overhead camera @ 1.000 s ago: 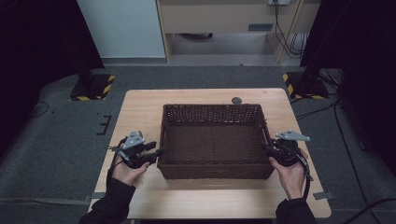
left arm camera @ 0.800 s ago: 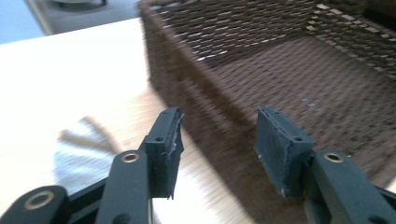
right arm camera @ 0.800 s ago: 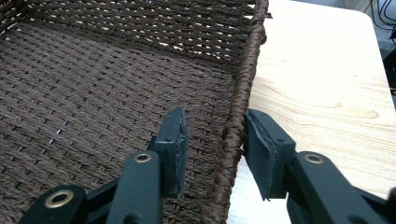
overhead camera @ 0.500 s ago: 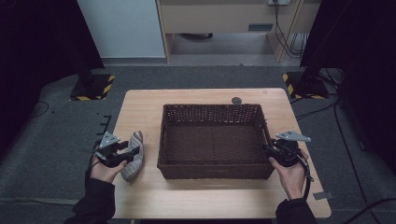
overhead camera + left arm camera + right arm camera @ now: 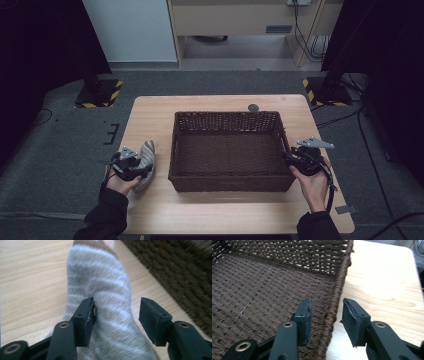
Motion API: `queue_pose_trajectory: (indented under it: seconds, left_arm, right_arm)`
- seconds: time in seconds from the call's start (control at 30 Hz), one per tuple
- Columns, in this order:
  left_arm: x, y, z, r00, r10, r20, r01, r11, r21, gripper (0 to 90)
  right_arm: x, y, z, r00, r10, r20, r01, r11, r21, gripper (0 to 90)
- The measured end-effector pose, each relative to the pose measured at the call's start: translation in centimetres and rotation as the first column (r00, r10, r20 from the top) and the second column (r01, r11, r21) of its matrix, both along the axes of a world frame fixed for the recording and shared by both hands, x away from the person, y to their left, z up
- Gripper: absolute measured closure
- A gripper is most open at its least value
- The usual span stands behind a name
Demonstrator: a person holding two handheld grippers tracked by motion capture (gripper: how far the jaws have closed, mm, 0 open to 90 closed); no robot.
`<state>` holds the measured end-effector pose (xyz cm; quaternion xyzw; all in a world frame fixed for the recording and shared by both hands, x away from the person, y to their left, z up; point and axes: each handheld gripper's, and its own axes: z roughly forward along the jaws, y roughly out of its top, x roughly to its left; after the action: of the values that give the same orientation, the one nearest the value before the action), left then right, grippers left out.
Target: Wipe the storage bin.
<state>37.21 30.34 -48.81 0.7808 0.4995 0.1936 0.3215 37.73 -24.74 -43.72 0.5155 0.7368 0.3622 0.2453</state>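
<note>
Nearest, at the left of the dark brown woven wicker basket (image 5: 225, 114): left gripper (image 5: 117, 307) held low in a person's left hand (image 5: 120, 182), reaching over the grey-and-white striped cotton sock (image 5: 100, 277). Jaws just been closing, yet parted for now, with the sock between them; one pad brushing the fabric, the other standing clear of it, so no grip made. Sock lying flat and lengthwise on the pale wooden table (image 5: 225, 210), just beside the basket's left wall, outside it and not touching it as far as the high view tells.

At the basket's right wall: right gripper (image 5: 325, 307) in the right hand (image 5: 312, 182), jaws astride the rim, one pad inside the wall, the other outside with a gap to the weave; parted, pinching nothing, perhaps placed to steady the basket.

Farther in: basket floor bare from wall to wall, nothing resting in it. Beyond the basket's far rim: a small dark round disc (image 5: 253, 107) on the table, just apart from the weave.

Judging by this: sock out on the table, basket empty. Left to do, if the sock belongs inside: closing on it, lifting it over the left wall, letting go within. If it belongs outside: only drawing the left gripper away
</note>
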Motion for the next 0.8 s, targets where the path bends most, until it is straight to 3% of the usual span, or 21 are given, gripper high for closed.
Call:
queue_pose_trajectory:
  seconds: [0.13,0.3,0.6,0.8]
  left_arm:
    - [0.5,0.3,-0.7,0.9995,0.016,-0.028,-0.016,0.9998,-0.011,53.3]
    - [0.5,0.7,-0.4,0.9996,0.024,-0.012,-0.025,0.9992,-0.031,64.0]
    - [1.0,1.2,3.1,0.9915,0.046,0.122,-0.031,0.9919,-0.123,66.2]
    - [2.1,0.4,4.8,0.9828,0.014,0.184,0.012,0.9903,-0.138,66.1]
  right_arm:
    - [0.3,0.6,-0.5,0.9996,0.002,-0.027,-0.003,0.9996,-0.027,60.5]
    - [0.4,0.6,-0.6,0.9992,-0.014,-0.038,0.014,0.9997,-0.018,64.0]
    - [0.4,0.7,-0.6,0.9990,-0.022,-0.039,0.021,0.9995,-0.026,68.7]
    - [0.3,0.7,-0.5,0.9991,-0.001,-0.042,0.001,1.0000,-0.008,70.3]
